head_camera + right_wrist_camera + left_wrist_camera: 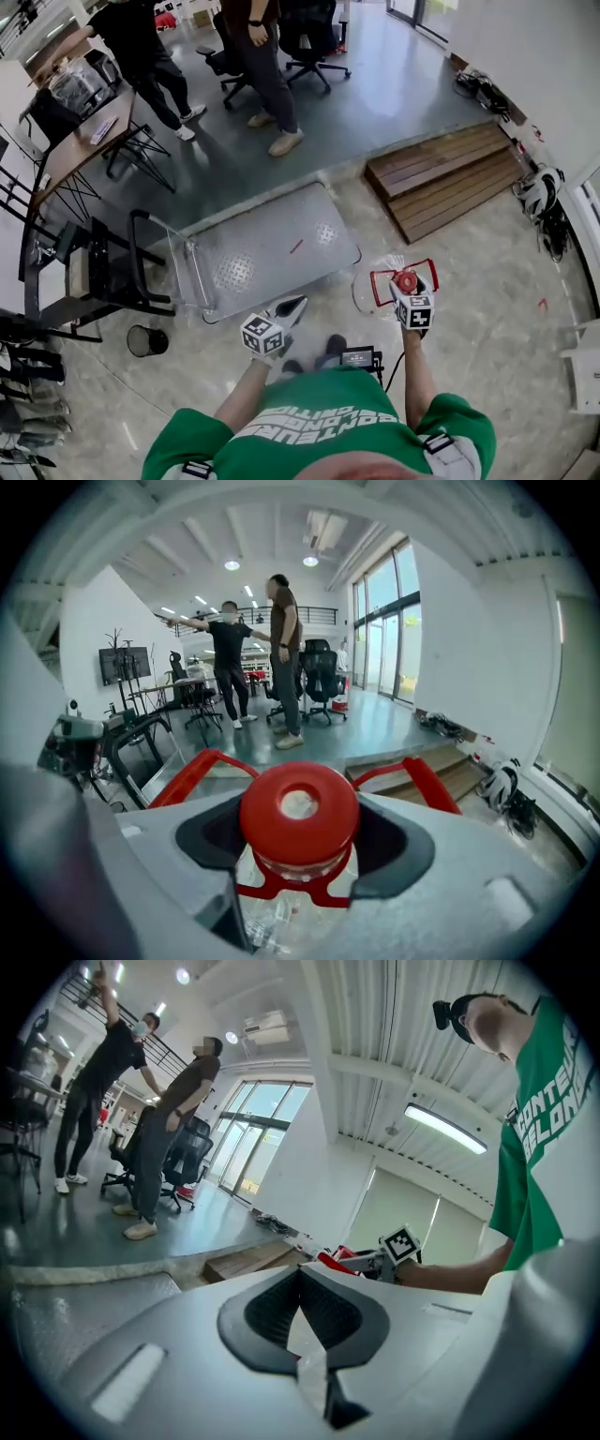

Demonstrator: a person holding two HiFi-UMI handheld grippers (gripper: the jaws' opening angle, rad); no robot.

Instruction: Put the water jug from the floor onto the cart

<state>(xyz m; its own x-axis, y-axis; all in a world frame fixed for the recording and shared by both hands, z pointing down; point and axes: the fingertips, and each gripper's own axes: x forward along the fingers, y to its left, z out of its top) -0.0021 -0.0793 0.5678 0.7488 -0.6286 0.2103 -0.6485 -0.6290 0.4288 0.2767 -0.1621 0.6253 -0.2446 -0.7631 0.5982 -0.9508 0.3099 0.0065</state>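
My right gripper (407, 292) is clamped round the neck of the water jug (373, 292), which sits upright at centre right, just beside the near corner of the platform cart (253, 258). The cart lies up-left of the jug. My left gripper (289, 308), jaws together and empty, is nearer the cart.

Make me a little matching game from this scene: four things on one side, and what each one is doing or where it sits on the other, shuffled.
1. water jug
2. cart
3. left hand-held gripper
4. wooden platform

A. jaws shut, holding nothing
B. brown, on the floor beyond the cart
C. metal deck with no jug on it
D. neck clamped in the right hand-held gripper

Pairs: 1-D, 2-C, 3-A, 4-B
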